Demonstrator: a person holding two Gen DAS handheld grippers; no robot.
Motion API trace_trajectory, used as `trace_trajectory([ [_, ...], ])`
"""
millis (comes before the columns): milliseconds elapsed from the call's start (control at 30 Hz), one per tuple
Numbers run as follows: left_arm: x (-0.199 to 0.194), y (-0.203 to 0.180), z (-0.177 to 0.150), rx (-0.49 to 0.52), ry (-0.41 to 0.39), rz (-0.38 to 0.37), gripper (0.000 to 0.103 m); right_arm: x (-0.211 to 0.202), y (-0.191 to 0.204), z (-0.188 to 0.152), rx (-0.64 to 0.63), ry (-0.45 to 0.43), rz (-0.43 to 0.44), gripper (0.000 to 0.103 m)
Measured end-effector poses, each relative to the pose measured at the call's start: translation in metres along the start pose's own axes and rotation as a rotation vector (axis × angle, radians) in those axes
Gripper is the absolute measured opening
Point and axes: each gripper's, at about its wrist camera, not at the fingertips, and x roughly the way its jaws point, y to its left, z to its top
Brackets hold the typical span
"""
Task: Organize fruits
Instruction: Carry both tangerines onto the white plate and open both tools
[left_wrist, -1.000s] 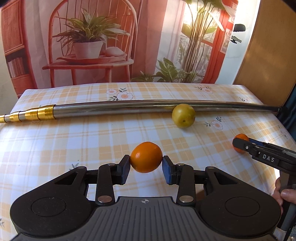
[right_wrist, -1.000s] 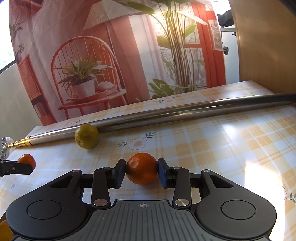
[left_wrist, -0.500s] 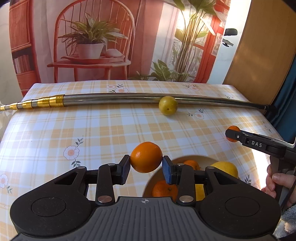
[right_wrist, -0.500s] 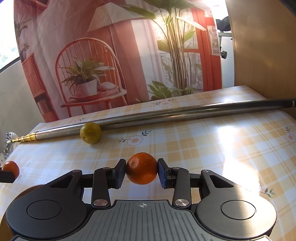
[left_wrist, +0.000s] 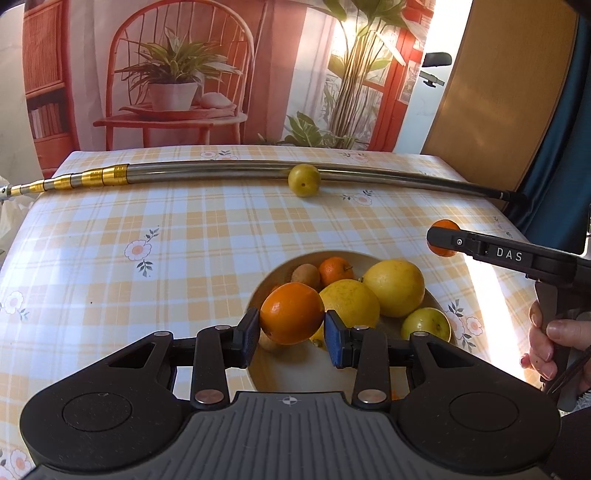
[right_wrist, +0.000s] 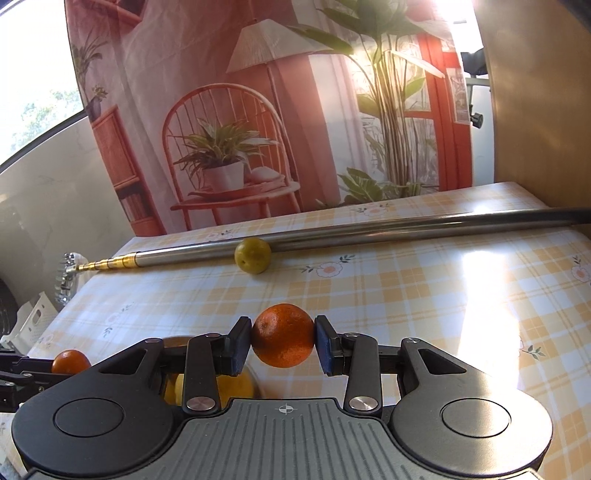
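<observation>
One piece of writing can be read: the white letters "DAS" on the black side of the right gripper, seen in the left wrist view where it reaches in from the right edge. A hand grips its handle low at the right, with the fingers curled around the trigger part, and the tool lies almost level above the table, pointing to the left. Its fingers are closed on a mandarin, which sits clamped between the two blue pads in the right wrist view, lifted above the checked tablecloth. The left gripper holds an orange between its blue pads in the same way, and it hangs directly over a pale bowl. In the bowl lie two big yellow citrus fruits, a small mandarin with a stem, a kiwi and a green-yellow fruit near the right rim; they are packed close and touch each other. The bowl stands on the near part of the table. Far behind it a small yellow-green fruit rests on the cloth, touching a long metal telescopic pole with golden sections at its left end, which lies across the whole table. Behind the table hangs a printed backdrop showing a red chair and a potted plant
</observation>
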Motion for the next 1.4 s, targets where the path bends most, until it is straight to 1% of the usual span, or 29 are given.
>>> trace_trajectory([
  [100, -0.007, 0.002, -0.006, -0.019, 0.001, 0.001, 0.039, -0.012, 0.01, -0.004, -0.025, 0.02, 0.034, 0.034],
  [233, -0.014, -0.001, -0.013, -0.028, 0.016, -0.015, 0.039, -0.032, 0.028, -0.012, -0.097, 0.055, 0.067, 0.034],
  [400, -0.021, -0.014, -0.028, 0.015, 0.015, -0.033, 0.039, -0.055, 0.047, -0.026, -0.192, 0.091, 0.083, 0.034],
  [533, -0.024, -0.018, -0.038, 0.029, 0.023, -0.048, 0.039, -0.065, 0.053, -0.038, -0.175, 0.134, 0.098, 0.034],
  [600, -0.024, -0.017, -0.04, 0.033, 0.025, -0.044, 0.04, -0.066, 0.055, -0.041, -0.165, 0.158, 0.111, 0.034],
  [800, -0.024, -0.014, -0.042, 0.025, 0.012, -0.053, 0.038, -0.061, 0.065, -0.045, -0.198, 0.2, 0.144, 0.034],
  [867, -0.023, -0.017, -0.043, 0.042, 0.016, -0.046, 0.038, -0.057, 0.064, -0.047, -0.19, 0.213, 0.144, 0.034],
  [933, -0.022, -0.023, -0.043, 0.085, 0.01, -0.023, 0.038, -0.055, 0.064, -0.048, -0.196, 0.214, 0.14, 0.034],
  [1033, -0.017, -0.025, -0.042, 0.108, 0.022, -0.022, 0.038, -0.051, 0.065, -0.05, -0.204, 0.225, 0.146, 0.034],
  [1133, -0.013, -0.023, -0.042, 0.103, 0.034, -0.017, 0.038, -0.044, 0.063, -0.052, -0.196, 0.246, 0.154, 0.035],
  [1267, -0.01, -0.02, -0.044, 0.086, 0.047, -0.013, 0.038, -0.043, 0.062, -0.053, -0.198, 0.235, 0.16, 0.035],
  [1400, -0.012, -0.019, -0.044, 0.071, 0.043, -0.004, 0.039, -0.043, 0.064, -0.053, -0.206, 0.239, 0.166, 0.034],
])
